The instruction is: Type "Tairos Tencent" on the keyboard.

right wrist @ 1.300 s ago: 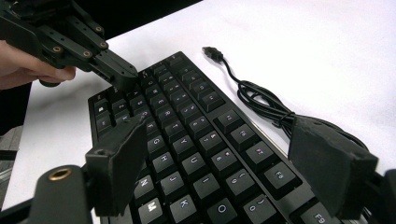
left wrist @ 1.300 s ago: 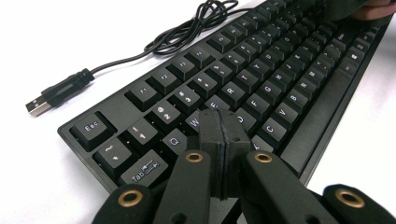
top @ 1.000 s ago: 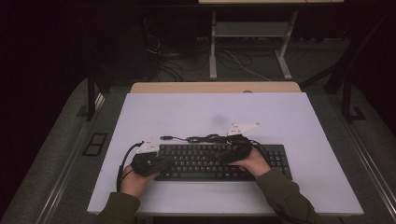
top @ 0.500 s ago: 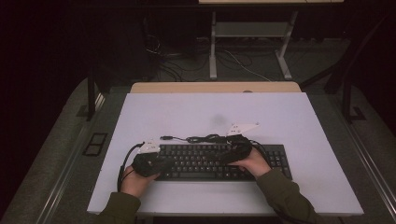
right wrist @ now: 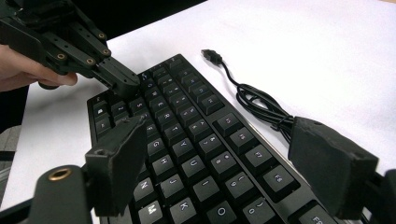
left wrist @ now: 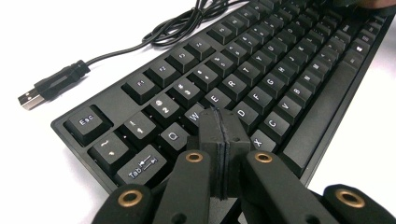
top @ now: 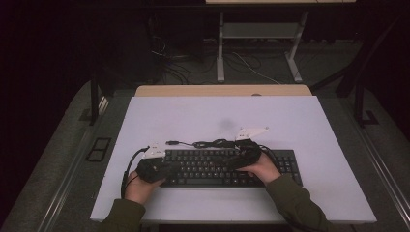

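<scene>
A black keyboard (top: pixel 212 170) lies across the near part of the white table (top: pixel 193 113). Its loose cable (top: pixel 208 143) curls behind it and ends in a USB plug (left wrist: pixel 32 98). My left gripper (left wrist: pixel 219 135) is shut with its jaws pressed together, its tip over the keys near W and S at the keyboard's left end. The same gripper (right wrist: pixel 123 79) shows in the right gripper view too. My right gripper (right wrist: pixel 224 154) is open wide, hovering over the keys (right wrist: pixel 187 135) right of the middle, with nothing held between its jaws.
A tan desk edge (top: pixel 222 90) runs along the table's far side. Behind it a grey metal frame (top: pixel 256 34) stands on dark floor with loose cables (top: pixel 169 55). Bare white tabletop lies beyond and to both sides of the keyboard.
</scene>
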`<state>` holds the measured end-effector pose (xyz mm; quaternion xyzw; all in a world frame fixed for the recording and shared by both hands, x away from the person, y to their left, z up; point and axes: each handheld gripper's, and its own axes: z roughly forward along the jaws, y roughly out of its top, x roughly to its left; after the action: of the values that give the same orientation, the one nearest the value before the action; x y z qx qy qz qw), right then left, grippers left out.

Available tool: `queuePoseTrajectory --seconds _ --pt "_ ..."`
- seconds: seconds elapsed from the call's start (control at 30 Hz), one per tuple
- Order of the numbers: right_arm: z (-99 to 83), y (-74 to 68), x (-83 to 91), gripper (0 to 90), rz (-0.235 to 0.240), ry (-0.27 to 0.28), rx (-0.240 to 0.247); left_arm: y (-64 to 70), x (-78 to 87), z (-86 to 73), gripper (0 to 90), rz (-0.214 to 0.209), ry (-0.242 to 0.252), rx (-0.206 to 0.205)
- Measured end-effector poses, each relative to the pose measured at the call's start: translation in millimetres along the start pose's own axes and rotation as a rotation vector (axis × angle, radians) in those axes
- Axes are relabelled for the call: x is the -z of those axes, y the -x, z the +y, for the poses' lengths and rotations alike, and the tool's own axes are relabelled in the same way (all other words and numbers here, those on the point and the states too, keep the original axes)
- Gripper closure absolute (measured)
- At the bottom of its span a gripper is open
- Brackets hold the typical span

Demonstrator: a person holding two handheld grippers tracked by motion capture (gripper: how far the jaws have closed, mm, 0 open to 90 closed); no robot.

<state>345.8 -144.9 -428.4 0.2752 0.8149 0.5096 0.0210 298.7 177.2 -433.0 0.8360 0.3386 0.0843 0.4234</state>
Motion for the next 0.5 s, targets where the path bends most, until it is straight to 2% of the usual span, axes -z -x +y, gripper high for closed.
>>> queuePoseTrajectory --seconds 0.3,0.5 --pt "0.9 0.1 2.0 18.2 -0.005 0.009 0.000 1.8 1.0 2.6 80.9 -0.007 0.020 0.010" --pt "1.3 0.8 2.7 18.0 -0.005 0.007 0.003 4.0 -0.6 4.0 72.5 -0.018 0.019 0.002"
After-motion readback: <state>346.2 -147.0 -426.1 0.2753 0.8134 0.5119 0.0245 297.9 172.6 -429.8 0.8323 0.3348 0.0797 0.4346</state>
